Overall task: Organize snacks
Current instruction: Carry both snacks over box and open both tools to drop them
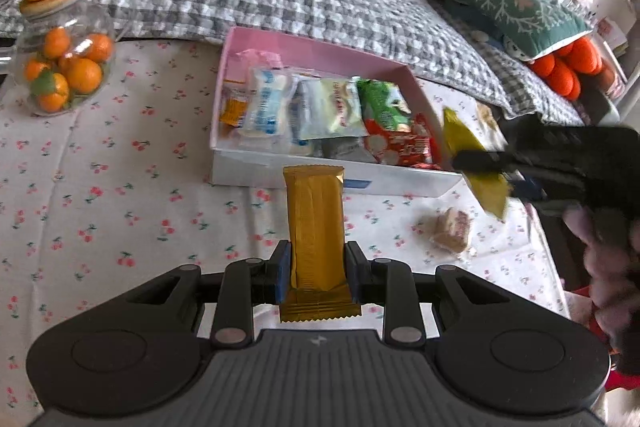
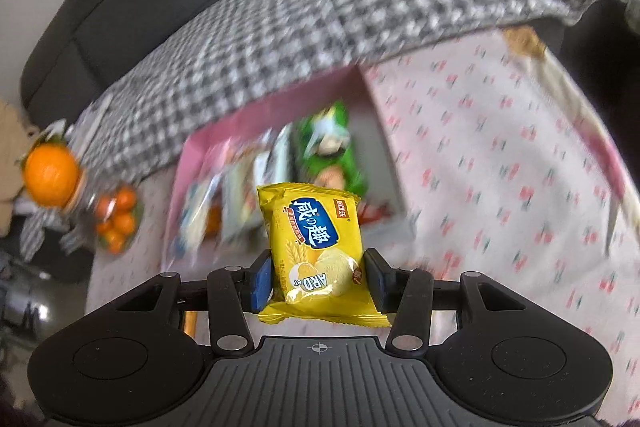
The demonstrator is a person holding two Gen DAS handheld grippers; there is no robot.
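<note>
the left gripper [image 1: 318, 277] had its fingers clenched on a gold bar wrapper [image 1: 315, 223], held above the floral surface [image 1: 120, 187]. the right gripper [image 2: 318, 277] gripped a yellow cracker packet [image 2: 316, 247] beside the pink box [image 1: 320, 51] of snacks.

Each claw is matte black: a ribbed grey-black body, two round side discs, linkage bars with silver pivot screws, and blue-padded fingers [image 1: 282, 269]. A blurred, fuzzy pink sleeve [image 1: 600, 267], perhaps fleece, shows behind the right claw [image 1: 486, 159].
</note>
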